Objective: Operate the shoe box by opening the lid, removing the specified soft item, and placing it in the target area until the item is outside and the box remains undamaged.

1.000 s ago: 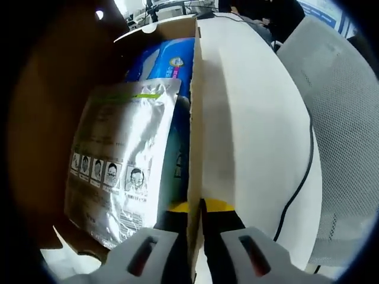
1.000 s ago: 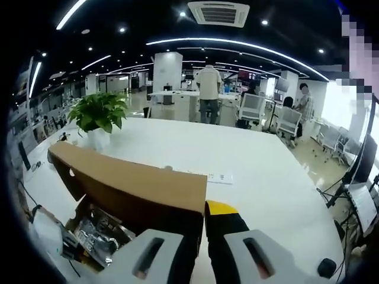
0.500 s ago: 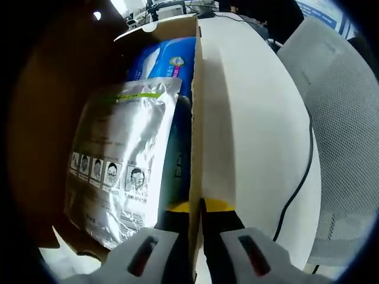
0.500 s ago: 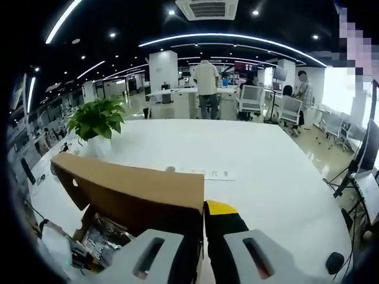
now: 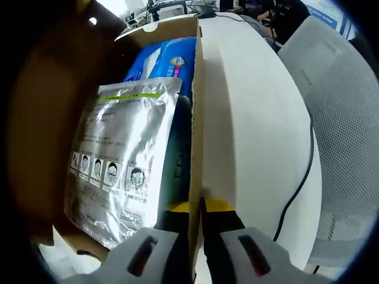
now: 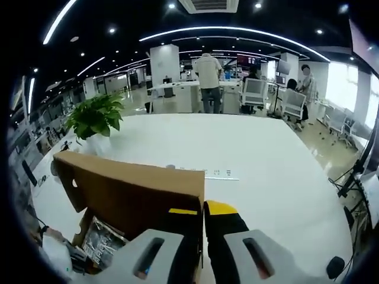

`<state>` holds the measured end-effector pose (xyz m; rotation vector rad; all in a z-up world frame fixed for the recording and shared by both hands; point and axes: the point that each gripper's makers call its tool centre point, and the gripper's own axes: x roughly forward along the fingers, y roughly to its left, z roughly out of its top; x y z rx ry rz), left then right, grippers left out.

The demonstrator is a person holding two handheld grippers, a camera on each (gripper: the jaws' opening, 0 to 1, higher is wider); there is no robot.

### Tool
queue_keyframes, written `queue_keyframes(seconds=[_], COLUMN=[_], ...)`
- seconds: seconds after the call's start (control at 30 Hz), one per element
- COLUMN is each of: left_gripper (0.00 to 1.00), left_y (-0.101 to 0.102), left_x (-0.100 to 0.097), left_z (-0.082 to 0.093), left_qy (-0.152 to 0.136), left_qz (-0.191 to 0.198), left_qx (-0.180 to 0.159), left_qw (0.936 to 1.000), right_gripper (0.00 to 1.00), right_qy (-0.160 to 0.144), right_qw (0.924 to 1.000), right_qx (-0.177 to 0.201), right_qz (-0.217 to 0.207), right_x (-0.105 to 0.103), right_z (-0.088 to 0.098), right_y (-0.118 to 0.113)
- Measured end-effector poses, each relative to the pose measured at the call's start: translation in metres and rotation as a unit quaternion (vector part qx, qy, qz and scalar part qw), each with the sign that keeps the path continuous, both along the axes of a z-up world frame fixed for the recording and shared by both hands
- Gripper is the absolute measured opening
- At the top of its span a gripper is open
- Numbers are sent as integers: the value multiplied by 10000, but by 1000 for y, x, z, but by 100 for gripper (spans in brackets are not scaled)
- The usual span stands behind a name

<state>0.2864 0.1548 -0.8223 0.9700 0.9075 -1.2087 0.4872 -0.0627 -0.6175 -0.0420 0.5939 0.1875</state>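
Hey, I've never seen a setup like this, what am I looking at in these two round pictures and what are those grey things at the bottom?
No robot here: a person holds a pair of tongs in each hand, and a fisheye camera rides on each pair, looking forward along it. The grey, yellow-tipped prongs at the bottom are those tongs.

In the left gripper view, the left tongs pinch the side wall of an open cardboard shoe box. Inside lie a silver foil pouch and, beneath it, a blue soft pack.

In the right gripper view, the right tongs clamp the edge of the box's lid, holding it raised. The box sits on a white table in an office, with a potted plant on it.
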Motion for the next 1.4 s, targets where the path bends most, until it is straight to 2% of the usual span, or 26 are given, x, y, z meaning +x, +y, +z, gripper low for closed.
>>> queue_keyframes(seconds=[0.23, 0.5, 0.6, 0.67, 0.77, 0.83, 0.9, 0.97, 1.07, 1.17, 1.27, 1.4], left_gripper=[1, 1, 1, 1, 1, 1, 1, 1, 1, 1, 1, 2], left_y=[1, 2, 2, 2, 1, 1, 1, 2, 2, 2, 2, 1], left_x=[-1, -4, -4, -4, -5, -5, -5, -5, -6, -5, -6, -6], left_z=[0, 0, 0, 0, 0, 0, 0, 0, -1, -1, -1, -1], left_qy=[-2, 0, -4, 12, -12, -4, 15, 24, 21, 23, 15, 4], left_qz=[-5, 25, 19, 35, 32, 46, 67, 84, 85, 90, 90, 94], left_qx=[4, 5, 7, 3, 8, 16, 22, 28, 29, 29, 27, 27], left_qw=[10000, 10000, 10000, 10000, 10000, 10000, 10000, 10000, 10000, 10000, 10000, 10000], right_gripper=[0, 0, 0, 0, 0, 0, 0, 0, 0, 0, 0, 0], right_qy=[145, 68, 112, 82, 93, 73, 94, 231, 512, 777, 855, 1038], right_qw=[9998, 9998, 9995, 9986, 9987, 9995, 9995, 9990, 9985, 9969, 9962, 9944], right_qx=[85, 66, 237, 516, 500, 294, 293, 375, 146, 141, 51, 126], right_qz=[56, 178, 190, 29, -15, 88, 92, 12, 100, 59, 124, 131], right_x=[-1, 5, 8, 11, 13, 16, 18, 19, 19, 22, 33, 31], right_z=[-2, -9, -14, -16, -18, -21, -22, -24, -27, -31, -37, -50], right_y=[5, 8, 9, 9, 9, 10, 9, 9, 9, 9, 6, 5])
